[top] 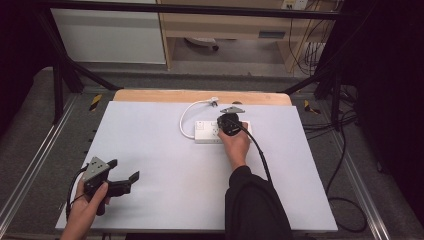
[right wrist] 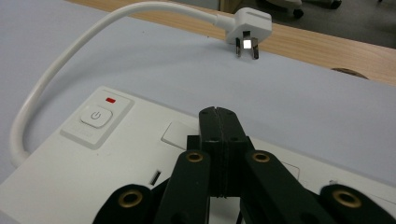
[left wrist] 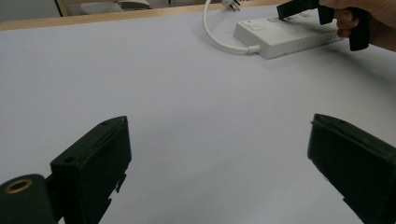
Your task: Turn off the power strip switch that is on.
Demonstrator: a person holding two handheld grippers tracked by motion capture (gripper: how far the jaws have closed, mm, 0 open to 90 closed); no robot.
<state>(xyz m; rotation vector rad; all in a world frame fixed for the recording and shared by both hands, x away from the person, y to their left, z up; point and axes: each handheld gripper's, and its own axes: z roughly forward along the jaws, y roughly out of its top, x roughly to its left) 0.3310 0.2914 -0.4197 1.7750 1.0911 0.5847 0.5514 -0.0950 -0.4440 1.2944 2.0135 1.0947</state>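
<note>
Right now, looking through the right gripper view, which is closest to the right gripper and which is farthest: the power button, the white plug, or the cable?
Measured from the right gripper, whose jaws are shut over the power strip:
1. Power button, to its left on the strip.
2. Cable, curving round at the far left.
3. White plug, farthest, lying by the wooden edge with its prongs showing.

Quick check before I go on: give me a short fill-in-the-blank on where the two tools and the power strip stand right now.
1. The right tool has its jaws ____ over the white power strip.
2. The left tool has its jaws ____ above bare table.
3. The strip's plug lies ____, prongs bare, near the table's far edge.
4. The mark above the strip's power button is ____.

Missing words: shut; open; unplugged; red
</note>
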